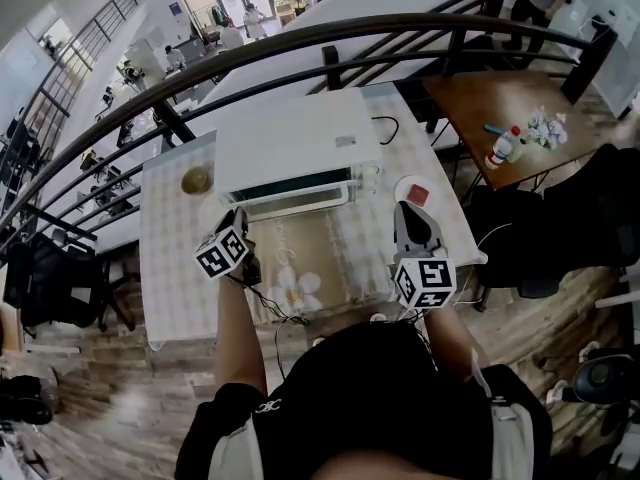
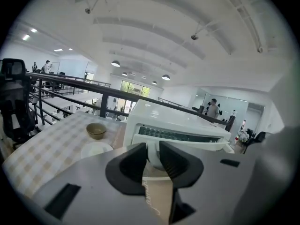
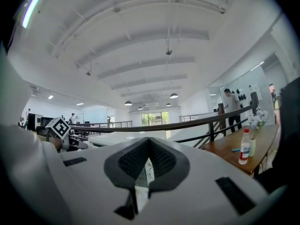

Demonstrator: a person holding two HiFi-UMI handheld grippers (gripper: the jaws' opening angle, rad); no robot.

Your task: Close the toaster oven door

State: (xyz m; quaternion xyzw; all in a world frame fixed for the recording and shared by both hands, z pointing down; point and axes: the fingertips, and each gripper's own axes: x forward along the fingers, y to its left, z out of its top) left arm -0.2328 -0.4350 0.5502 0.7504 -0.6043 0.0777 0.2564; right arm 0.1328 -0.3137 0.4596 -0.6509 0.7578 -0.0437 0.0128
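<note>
Checked cloth is covering the counter [image 1: 180, 258], and a dark railing is curving past its far edge, with a wide hall lying below. The white toaster oven [image 1: 295, 143] is sitting at the middle of that far edge, and its door [image 1: 295, 190] is standing up against the front; I cannot tell whether it is fully closed. I am holding my left hand-held gripper [image 2: 151, 157] at the door's left end, its jaws standing apart with the white handle [image 2: 152, 150] lying between them. A small brown bowl [image 2: 96, 130] is resting just left of the oven, towards the counter's far left corner. My right hand-held gripper [image 3: 149, 142] is hovering near the counter's right edge, pointing up and away from the oven, its jaws closed together on nothing. Just beyond it, a white plate [image 1: 400, 183] carrying something red is lying close to the oven's right side. Off to the right, a bottle [image 3: 243, 146] is standing on a separate wooden table [image 1: 480, 98].
</note>
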